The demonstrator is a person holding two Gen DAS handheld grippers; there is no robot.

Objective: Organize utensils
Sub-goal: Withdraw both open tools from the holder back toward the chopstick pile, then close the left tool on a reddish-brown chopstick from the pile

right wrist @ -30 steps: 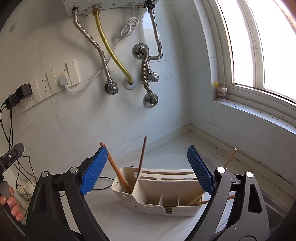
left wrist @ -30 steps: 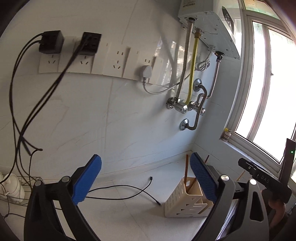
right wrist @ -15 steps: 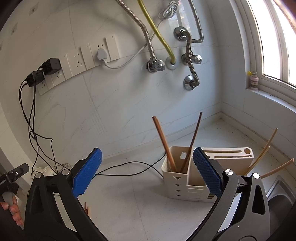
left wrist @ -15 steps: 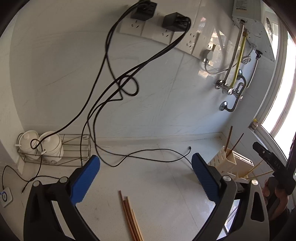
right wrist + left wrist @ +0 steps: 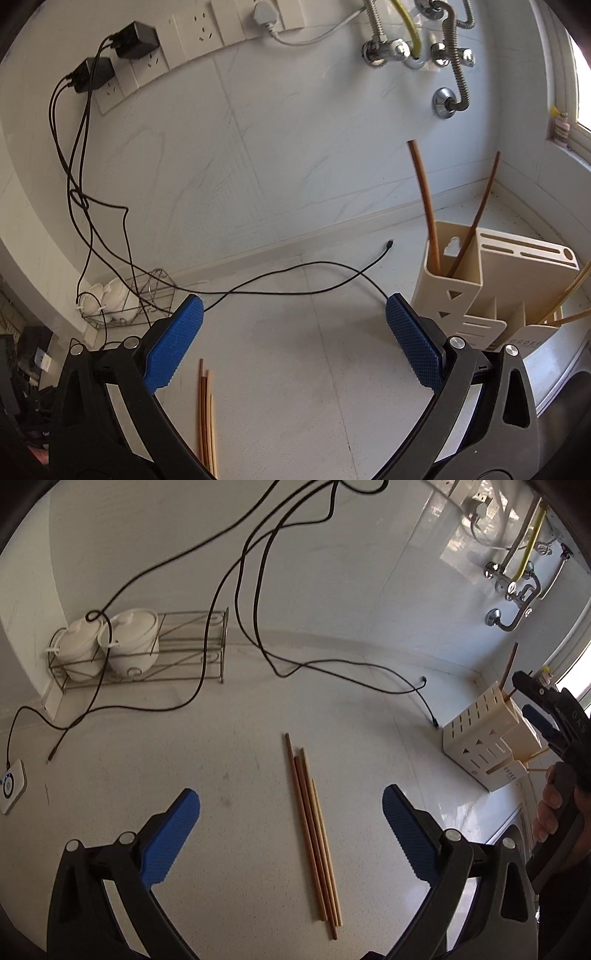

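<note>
1. White speckled desk [image 5: 229, 716] fills my left wrist view, backed by a pale tiled wall with black cables [image 5: 258, 590] trailing down across it. My left tool [image 5: 291, 812] hangs wide and empty, both blue pads clear of everything. Four loose chopsticks [image 5: 314, 830] lie flat and bunched together straight ahead, between the pads' lines but farther off. A wire rack [image 5: 184, 646] with two white lidded pots [image 5: 107, 642] sits well apart at the back left. My right tool [image 5: 543, 712] shows at the far right, near the cream utensil holder [image 5: 476, 746].

2. Seen from my right wrist, the same desk runs to the wall corner. My right tool [image 5: 295, 343] is spread wide after opening, with nothing between its pads. The utensil holder [image 5: 458, 291] stands just right of it, two brown chopsticks [image 5: 424, 206] already leaning in its rear compartment. The loose chopsticks [image 5: 207, 413] lie low left.

3. To do the pickup well, I judge the left tool should come down square across the bundle near mid-length, close on one or two sticks only, and keep clear of the cables.
</note>
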